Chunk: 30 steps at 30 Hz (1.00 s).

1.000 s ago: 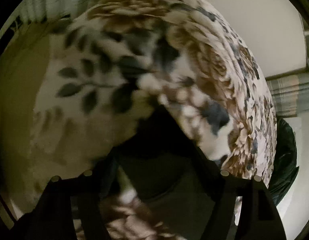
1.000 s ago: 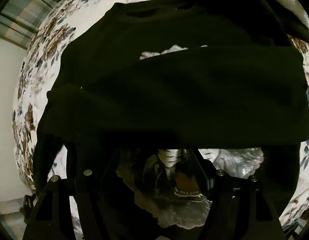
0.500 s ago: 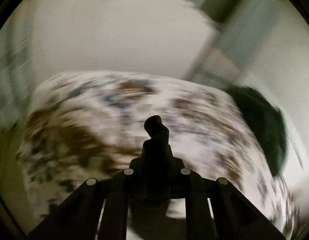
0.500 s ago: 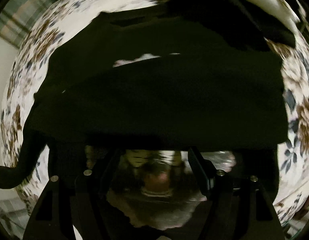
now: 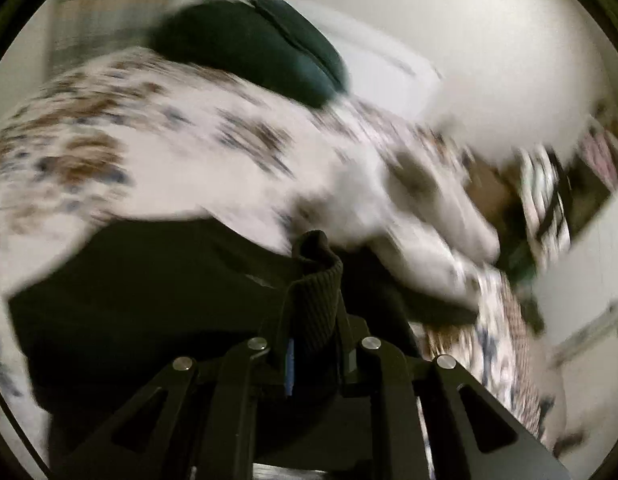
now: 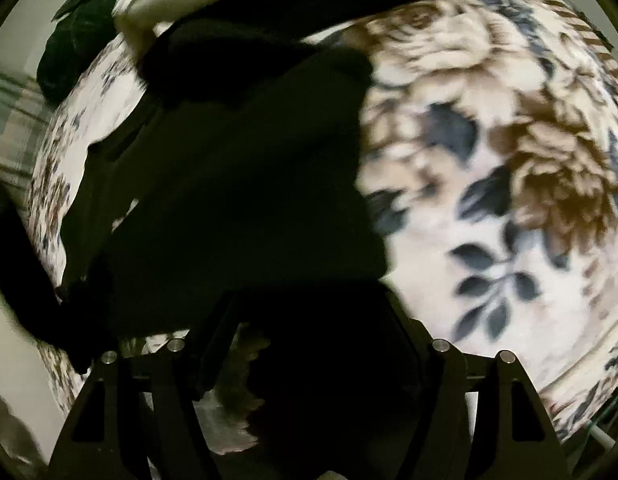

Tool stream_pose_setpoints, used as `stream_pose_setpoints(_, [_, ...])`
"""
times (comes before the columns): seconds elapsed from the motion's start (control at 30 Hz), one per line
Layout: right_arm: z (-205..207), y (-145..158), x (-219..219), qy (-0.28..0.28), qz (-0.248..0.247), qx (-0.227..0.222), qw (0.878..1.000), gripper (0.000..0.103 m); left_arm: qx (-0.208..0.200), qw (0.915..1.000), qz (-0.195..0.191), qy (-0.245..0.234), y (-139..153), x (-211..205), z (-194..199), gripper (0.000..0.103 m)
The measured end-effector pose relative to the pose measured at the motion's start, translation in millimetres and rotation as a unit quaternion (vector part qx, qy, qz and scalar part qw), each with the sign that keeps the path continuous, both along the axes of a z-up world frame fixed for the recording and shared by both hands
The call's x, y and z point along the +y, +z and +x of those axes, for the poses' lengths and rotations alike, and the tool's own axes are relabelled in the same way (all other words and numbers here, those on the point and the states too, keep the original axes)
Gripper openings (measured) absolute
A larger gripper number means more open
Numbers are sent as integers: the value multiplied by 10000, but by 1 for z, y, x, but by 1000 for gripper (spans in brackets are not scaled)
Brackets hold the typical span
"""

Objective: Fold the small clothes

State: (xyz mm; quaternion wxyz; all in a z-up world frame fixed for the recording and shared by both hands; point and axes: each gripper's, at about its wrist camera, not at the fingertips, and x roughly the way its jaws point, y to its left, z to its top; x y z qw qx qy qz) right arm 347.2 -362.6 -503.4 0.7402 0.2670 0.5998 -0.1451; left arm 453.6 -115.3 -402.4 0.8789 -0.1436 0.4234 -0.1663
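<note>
A ribbed cuff (image 5: pixel 315 300) of the black knitted garment (image 6: pixel 245 200), which is spread on the floral-printed bedspread (image 6: pixel 489 184), is clamped in the left tool (image 5: pixel 314 332) while the right tool (image 6: pixel 305 360) is held wide (nothing visibly gripped), so a sleeve fold is judged underway, calling next for the cuff to be laid across the body.

Both views are smeared by motion. In the left wrist view the floral bedspread (image 5: pixel 157 152) and the clutter (image 5: pixel 549 208) at right blur past recognition. In the right wrist view the black garment (image 6: pixel 245 200) covers the right hand-held gripper (image 6: pixel 305 344), hiding its fingertips; folds within the dark cloth cannot be told apart.
</note>
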Motion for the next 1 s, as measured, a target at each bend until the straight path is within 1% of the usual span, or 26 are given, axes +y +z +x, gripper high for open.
stream_pose_setpoints(0.1, [-1,3,-25,-168,-14,-34,9999,72,240,9983,271,-449,-27,-47,-3,13])
stream_pose_setpoints(0.13, [-2,4,-33,-223,-13,-38,9997,72,331,9969,380,-608,-34,-60,-5,16])
stream_pose_setpoints(0.17, [-2,4,-42,-265,-1,-47,9996,72,472,9944,490,-802,-42,-70,-5,17])
stream_pose_setpoints(0.2, [-2,5,-48,-286,9,-42,9996,72,586,9920,609,-933,-47,-79,-8,26])
stream_pose_setpoints(0.23, [-3,6,-54,-299,15,-36,9995,72,654,9900,766,-985,-49,-79,-11,46])
stream_pose_setpoints(0.27, [-5,8,-61,-315,33,-36,9995,72,656,9892,871,-975,-45,-81,-19,58])
stream_pose_setpoints(0.3, [-6,10,-67,-332,73,-42,9994,72,643,9897,846,-955,-42,-75,-22,77])
stream_pose_setpoints(0.33, [-7,13,-72,-351,122,-66,9993,72,632,9916,695,-885,-36,-58,-27,84])
stream_pose_setpoints(0.4, [-12,21,-82,-374,194,-111,9990,72,628,9940,665,-596,-27,-21,-37,86])
stream_pose_setpoints(0.43, [-12,26,-85,-384,239,-151,9989,72,643,9944,704,-459,-26,-7,-41,86])
stream_pose_setpoints(0.47, [-18,33,-89,-389,310,-226,9985,72,633,9949,760,-195,-22,20,-46,87])
stream_pose_setpoints(0.53, [-15,44,-86,-299,382,-291,9984,72,698,9919,999,355,-21,67,-50,87])
stream_pose_setpoints(0.57, [-6,49,-72,-168,436,-313,9984,72,805,9872,1158,746,-23,102,-50,87])
stream_pose_setpoints(0.6, [4,53,-63,-2,494,-318,9983,72,880,9831,1270,981,-28,119,-51,87])
stream_pose_setpoints(0.63, [11,56,-51,175,545,-300,9979,72,1001,9762,1417,1305,-35,143,-50,87])
stream_pose_setpoints(0.67, [28,57,-31,500,608,-276,9965,72,1168,9678,1503,1647,-45,169,-47,87])
stream_pose_setpoints(0.7, [45,57,-11,840,658,-265,9939,72,1315,9615,1483,1902,-56,188,-45,87])
stream_pose_setpoints(0.73, [56,57,9,1161,717,-229,9904,72,1497,9520,1435,2252,-69,211,-42,87])
stream_pose_setpoints(0.77, [80,54,40,1675,775,-180,9827,72,1616,9457,1362,2471,-81,225,-41,87])
stream_pose_setpoints(0.8, [99,51,69,2132,792,-197,9736,72,1687,9419,1309,2592,-88,233,-40,87])
stream_pose_setpoints(0.83, [115,49,94,2527,798,-218,9640,72,1778,9363,1245,2762,-100,244,-37,87])
stream_pose_setpoints(0.87, [138,44,130,3087,796,-234,9475,72,1827,9341,1199,2824,-106,246,-36,87])
stream_pose_setpoints(0.9, [149,40,154,3423,865,-230,9353,72,1894,9323,1078,2886,-115,251,-35,87])
stream_pose_setpoints(0.93, [166,32,185,3804,1024,-175,9190,72,1932,9315,1008,2912,-121,252,-34,87])
stream_pose_setpoints(1.0, [183,17,227,4235,1109,33,8991,72,2036,9295,849,2955,-130,253,-34,87])
